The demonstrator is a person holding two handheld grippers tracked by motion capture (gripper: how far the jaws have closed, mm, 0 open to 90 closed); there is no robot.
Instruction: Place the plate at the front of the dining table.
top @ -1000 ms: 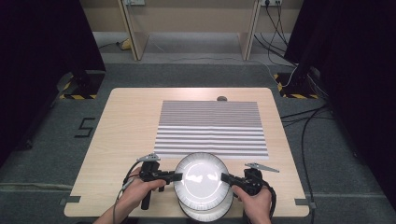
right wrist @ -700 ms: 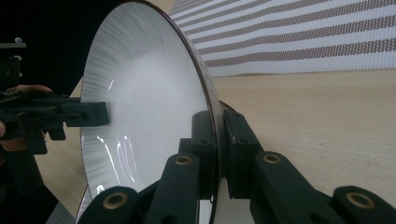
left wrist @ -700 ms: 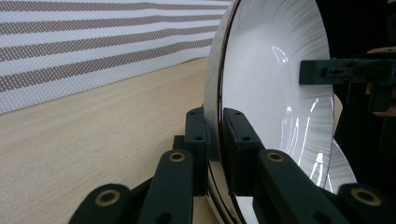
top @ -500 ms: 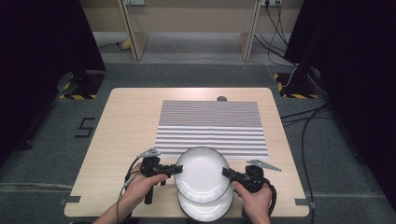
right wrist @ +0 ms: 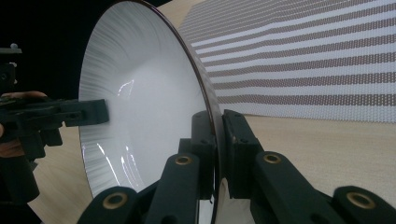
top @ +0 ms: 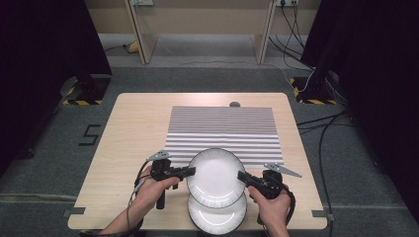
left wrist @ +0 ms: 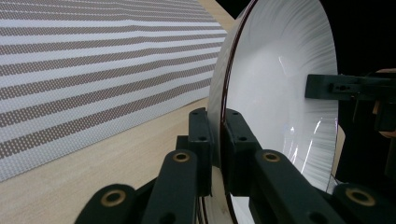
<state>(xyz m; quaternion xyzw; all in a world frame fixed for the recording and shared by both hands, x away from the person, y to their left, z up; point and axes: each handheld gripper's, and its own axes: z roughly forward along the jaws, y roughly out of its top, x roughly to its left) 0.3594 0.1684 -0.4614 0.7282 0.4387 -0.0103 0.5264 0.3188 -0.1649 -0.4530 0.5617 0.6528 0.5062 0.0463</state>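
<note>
Now my left gripper (top: 191, 171) and right gripper (top: 242, 176) both clamp opposite rims of the upper round white ceramic plate (top: 216, 177).

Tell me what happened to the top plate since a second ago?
The top plate, pinched at its rim by the left gripper and right gripper, moved away from the person toward the striped mat. The left gripper's jaws have just been closing on its rim. The bottom plate stayed put.
</note>
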